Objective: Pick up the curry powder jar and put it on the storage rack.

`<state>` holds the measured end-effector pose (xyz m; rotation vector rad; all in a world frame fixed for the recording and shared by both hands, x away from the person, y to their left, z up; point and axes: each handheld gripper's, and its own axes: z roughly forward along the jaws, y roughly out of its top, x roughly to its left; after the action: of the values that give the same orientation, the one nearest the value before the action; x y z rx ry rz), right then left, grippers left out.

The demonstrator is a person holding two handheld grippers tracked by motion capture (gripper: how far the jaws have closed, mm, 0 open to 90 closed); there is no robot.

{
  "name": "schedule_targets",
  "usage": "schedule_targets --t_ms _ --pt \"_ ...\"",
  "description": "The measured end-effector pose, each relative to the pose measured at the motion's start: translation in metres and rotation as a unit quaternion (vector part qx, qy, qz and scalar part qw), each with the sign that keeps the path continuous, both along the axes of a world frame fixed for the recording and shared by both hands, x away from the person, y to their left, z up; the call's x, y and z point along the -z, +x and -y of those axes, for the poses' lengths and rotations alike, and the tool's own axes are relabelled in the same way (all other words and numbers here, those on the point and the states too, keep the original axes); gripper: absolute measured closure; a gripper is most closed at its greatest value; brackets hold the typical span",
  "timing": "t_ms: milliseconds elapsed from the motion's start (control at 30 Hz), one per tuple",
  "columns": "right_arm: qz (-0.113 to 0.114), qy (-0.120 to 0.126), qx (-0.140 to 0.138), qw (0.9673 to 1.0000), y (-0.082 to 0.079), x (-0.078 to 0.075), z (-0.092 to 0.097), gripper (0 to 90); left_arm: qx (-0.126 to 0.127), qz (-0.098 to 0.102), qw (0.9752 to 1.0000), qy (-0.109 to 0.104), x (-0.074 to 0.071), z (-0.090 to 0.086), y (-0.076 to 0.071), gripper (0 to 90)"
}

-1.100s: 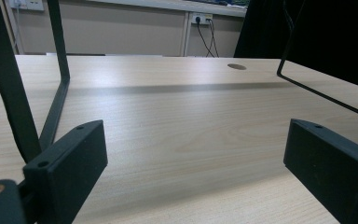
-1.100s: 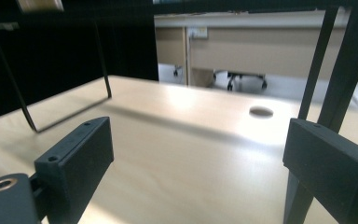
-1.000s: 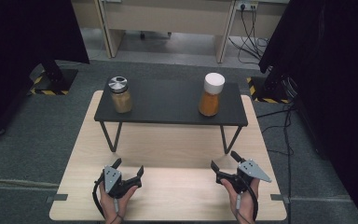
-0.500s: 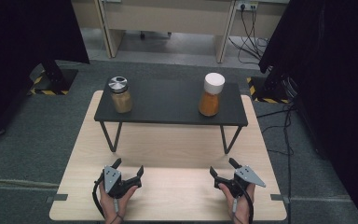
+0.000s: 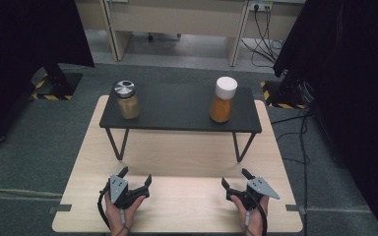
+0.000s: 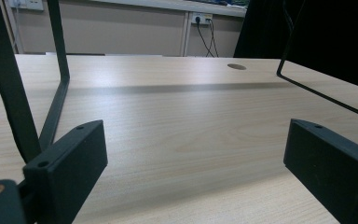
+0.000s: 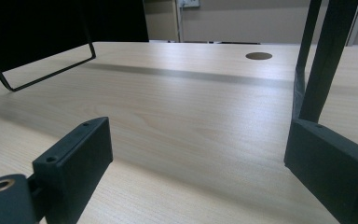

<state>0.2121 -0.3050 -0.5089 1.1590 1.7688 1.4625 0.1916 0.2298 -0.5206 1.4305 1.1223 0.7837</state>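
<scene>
Change: against the high views from shortly before, the right gripper point(image 5: 238, 187) had sunk slightly toward the table point(image 5: 177, 157) and now sat low near the front right corner; the left gripper point(image 5: 136, 179) had kept its place near the front left corner.
Meaning: both hands looked settled at a resting pose, so I judged that no reach had begun and the jars were untouched.
Left tongs: spread wide, nothing between them; in the left gripper view only bare wood lay between the two black jaws.
Right tongs: spread wide as well, empty, with bare tabletop between the jaws in the right gripper view.
Jar with metal lid point(image 5: 127, 100): upright at the left end of the black shelf point(image 5: 177, 115), toward the table's far left corner, filled with pale tan powder.
Jar with white cap point(image 5: 223, 100): upright toward the right end of the same shelf, filled with orange powder, well apart from the other jar.
Nearest work: each jar stood roughly straight ahead of one gripper, well apart from it and higher up.
In the way: the shelf's wire legs point(image 5: 118, 143) stood between the grippers and the far half of the table; a low reach would meet them, so the jars likely called for an approach from above the shelf's front edge.
Around: a round hole point(image 6: 236, 66) in the tabletop past the shelf; cables and a wall socket point(image 5: 261, 6) beyond the far edge.
</scene>
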Motion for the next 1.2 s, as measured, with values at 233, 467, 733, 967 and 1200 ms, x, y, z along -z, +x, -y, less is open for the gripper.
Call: schedule_targets --t_ms 233,467,733,967,1200 --pt "0.016 -0.004 -0.009 0.9998 -0.0033 0.0035 0.0009 7.8 0.000 0.002 1.0000 0.002 0.0005 0.0005 -0.0006 5.1" --pt "0.030 -0.012 -0.015 0.9994 -0.0058 0.0060 0.0003 7.8 -0.001 0.001 1.0000 0.001 0.0001 0.0004 -0.0003 5.1" --pt "0.028 -0.020 -0.020 0.9992 -0.0046 0.0041 -0.0007 7.9 0.000 0.002 1.0000 0.003 0.0002 0.0015 0.0001 5.1" --pt "0.028 -0.016 -0.023 0.9992 -0.0043 0.0047 0.0009 7.9 0.000 0.004 1.0000 0.005 0.0006 0.0020 -0.0004 5.1" --pt "0.028 -0.016 -0.023 0.9992 -0.0043 0.0048 0.0010 7.9 0.000 0.002 1.0000 0.003 0.0003 0.0014 0.0002 5.1"
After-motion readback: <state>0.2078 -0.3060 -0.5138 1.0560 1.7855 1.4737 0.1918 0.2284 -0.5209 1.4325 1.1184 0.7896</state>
